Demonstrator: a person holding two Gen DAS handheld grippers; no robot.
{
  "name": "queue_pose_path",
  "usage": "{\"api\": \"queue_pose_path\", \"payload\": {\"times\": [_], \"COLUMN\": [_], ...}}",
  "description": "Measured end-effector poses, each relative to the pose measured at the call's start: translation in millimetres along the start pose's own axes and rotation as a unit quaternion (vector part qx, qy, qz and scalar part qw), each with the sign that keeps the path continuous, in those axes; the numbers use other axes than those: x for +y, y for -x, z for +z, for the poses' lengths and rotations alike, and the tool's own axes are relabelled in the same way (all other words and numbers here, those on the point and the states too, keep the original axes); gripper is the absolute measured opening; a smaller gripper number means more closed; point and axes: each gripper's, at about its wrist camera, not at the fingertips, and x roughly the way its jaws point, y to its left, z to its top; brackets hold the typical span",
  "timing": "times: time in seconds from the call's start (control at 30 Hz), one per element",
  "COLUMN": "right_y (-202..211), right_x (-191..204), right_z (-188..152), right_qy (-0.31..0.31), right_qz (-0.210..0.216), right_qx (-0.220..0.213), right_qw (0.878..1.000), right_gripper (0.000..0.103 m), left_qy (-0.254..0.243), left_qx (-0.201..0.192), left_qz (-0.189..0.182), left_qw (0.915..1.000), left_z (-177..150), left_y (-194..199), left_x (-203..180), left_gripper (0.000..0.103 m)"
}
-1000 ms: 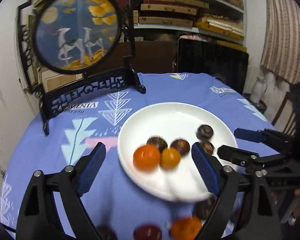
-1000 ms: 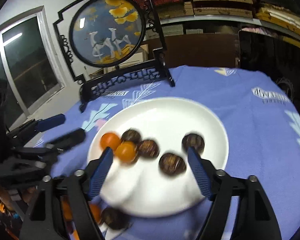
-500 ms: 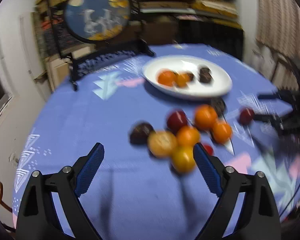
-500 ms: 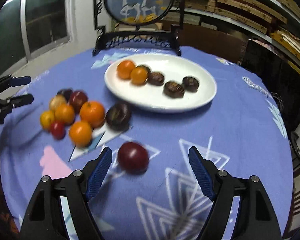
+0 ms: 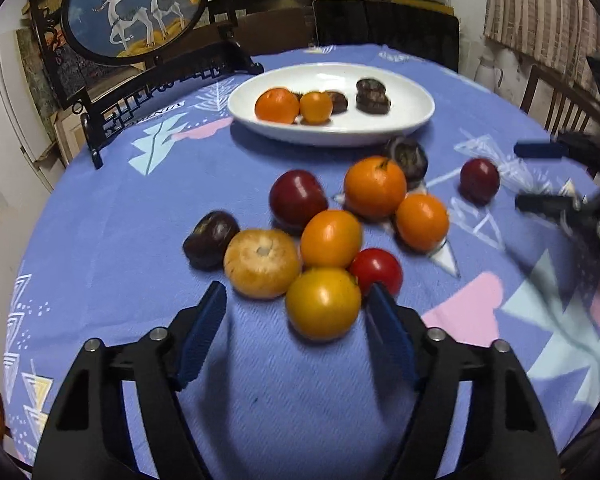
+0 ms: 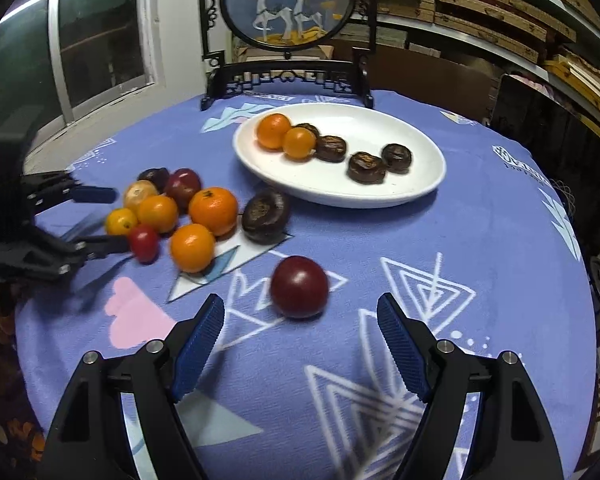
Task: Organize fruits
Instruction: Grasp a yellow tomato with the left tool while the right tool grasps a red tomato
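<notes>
A white oval plate (image 5: 416, 108) (image 6: 428, 184) holds two oranges and several dark fruits. A cluster of oranges, red and dark fruits lies loose on the blue tablecloth. My left gripper (image 5: 296, 312) is open, with a yellow-orange fruit (image 5: 323, 303) just ahead, between its fingertips. A small red fruit (image 5: 376, 270) sits beside it. My right gripper (image 6: 300, 320) is open and empty, just short of a lone dark red plum (image 6: 299, 286). Each gripper shows in the other's view: the right one (image 5: 540, 176), the left one (image 6: 100, 216).
A round painted screen on a black carved stand (image 5: 136, 8) (image 6: 288, 4) stands at the table's far edge behind the plate. Shelves of boxes line the back wall. A window (image 6: 80, 40) is at the left. A dark chair (image 5: 384, 36) stands behind the table.
Both grippers have pulled back from the plate to the near side of the table and dropped toward the loose fruit. Both stay open.
</notes>
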Motion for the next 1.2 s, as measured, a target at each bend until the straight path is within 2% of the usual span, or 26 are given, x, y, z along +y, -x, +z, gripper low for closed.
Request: {"api": "queue_pose_path", "payload": {"times": [0.13,0.2,0.23,0.27,0.37,0.5,0.63,0.73,0.83,1.03,1.2], "right_y": [-1.8,-4.2,-4.6,-7.4,-14.6,-24.4,-43.6,-55.5,-59.9,-65.7,-54.4], "right_x": [28.2,44.9,51.4,63.1,88.5,111.2,114.6,114.5,120.6,124.6,120.4], "right_z": [4.2,7.2,8.4,11.0,15.8,21.1,32.4,38.0,43.0,46.0,41.3], "right_qy": [0.025,0.044,0.051,0.064,0.095,0.128,0.123,0.114,0.118,0.141,0.143], "right_qz": [0.034,0.05,0.057,0.069,0.086,0.098,0.074,0.076,0.077,0.046,0.057], "right_qx": [0.002,0.003,0.003,0.005,0.012,0.018,0.04,0.05,0.053,0.052,0.047], "right_qw": [0.999,0.998,0.997,0.996,0.992,0.987,0.989,0.989,0.989,0.988,0.987], "right_gripper": [0.079,0.079,0.079,0.079,0.079,0.076,0.054,0.047,0.045,0.027,0.026], "left_qy": [-0.009,-0.014,-0.016,-0.015,-0.01,0.008,0.023,0.021,0.027,0.032,0.042], "left_qx": [-0.014,-0.019,-0.018,-0.009,-0.015,-0.011,-0.01,-0.013,-0.011,0.013,0.005], "left_qz": [0.001,0.0,-0.003,-0.023,-0.03,-0.009,-0.003,-0.008,-0.009,-0.018,-0.022], "left_qw": [0.9999,0.9997,0.9997,0.9996,0.9994,0.9999,0.9997,0.9997,0.9995,0.9992,0.9989], "left_z": [5.6,3.8,2.3,-1.6,-10.9,-19.8,-25.1,-27.5,-26.6,-27.5,-26.9], "left_y": [0.7,3.1,4.2,4.7,13.1,19.8,23.2,23.8,20.7,4.7,7.3], "left_x": [-9.6,-12.9,-12.7,-11.0,-3.5,14.9,28.6,30.0,31.8,30.4,32.1], "left_gripper": [0.061,0.055,0.043,0.036,0.036,0.036,0.036,0.037,0.039,0.04,0.038]}}
